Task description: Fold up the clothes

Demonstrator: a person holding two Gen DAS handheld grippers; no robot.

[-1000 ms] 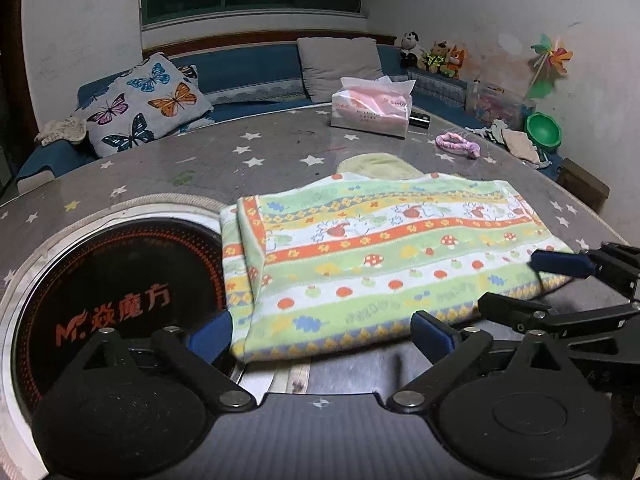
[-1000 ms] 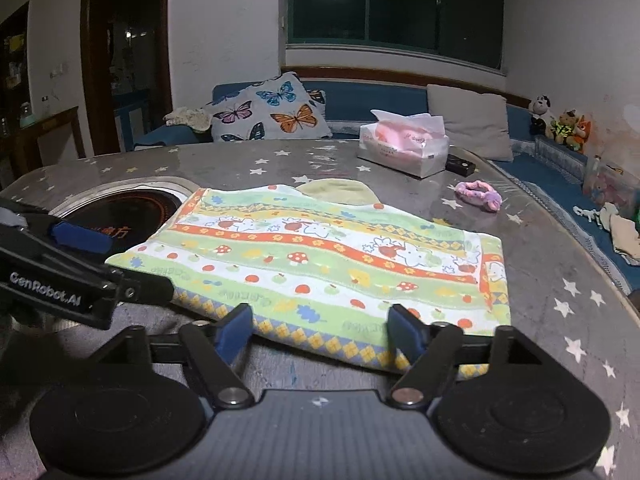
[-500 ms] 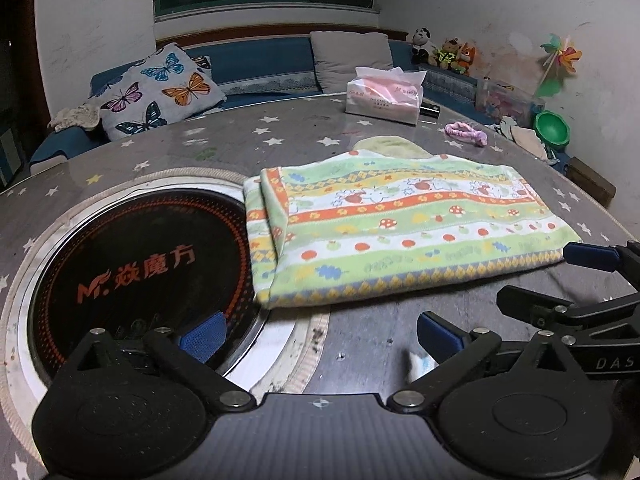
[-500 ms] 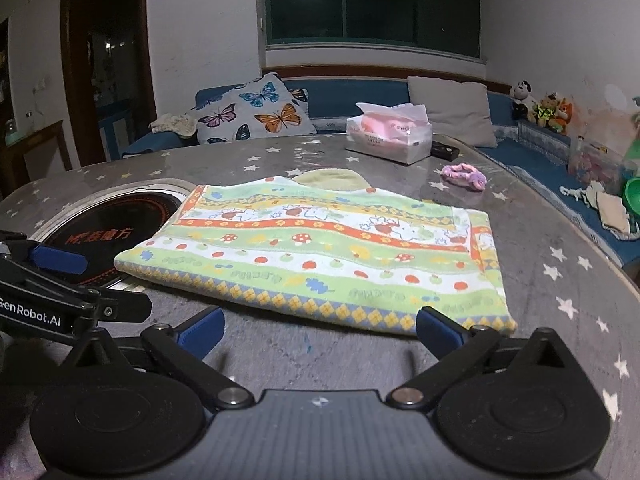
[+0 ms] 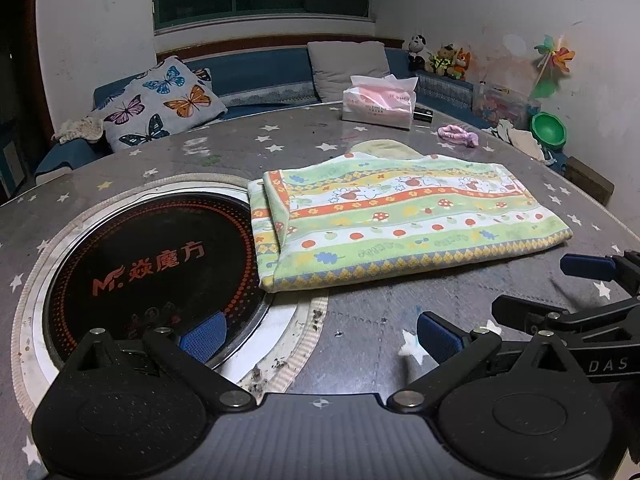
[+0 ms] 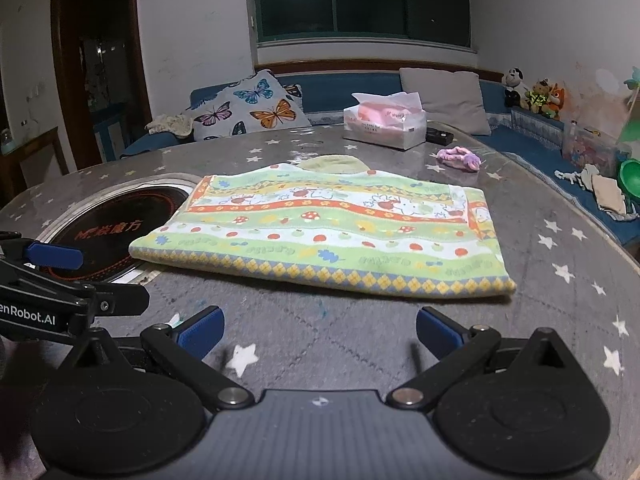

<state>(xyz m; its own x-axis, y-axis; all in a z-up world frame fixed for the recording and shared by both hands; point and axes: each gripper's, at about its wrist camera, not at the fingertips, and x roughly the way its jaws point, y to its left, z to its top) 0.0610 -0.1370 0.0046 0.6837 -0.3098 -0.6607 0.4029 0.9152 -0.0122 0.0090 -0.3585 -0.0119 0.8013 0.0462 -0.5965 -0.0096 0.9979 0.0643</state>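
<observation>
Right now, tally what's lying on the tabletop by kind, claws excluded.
Folded patterned cloth: 1
Yellow-green cloth peeking out behind it: 1
Tissue pack: 1
Pink hair band: 1
Small black object beside the tissues: 1
Total: 5

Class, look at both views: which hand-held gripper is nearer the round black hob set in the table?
Left. The left hand-held gripper has one finger over the hob; the right hand-held gripper is off beside it, over bare table.

"enRobot.AI" on left tongs (image 6: 52, 258)
</observation>
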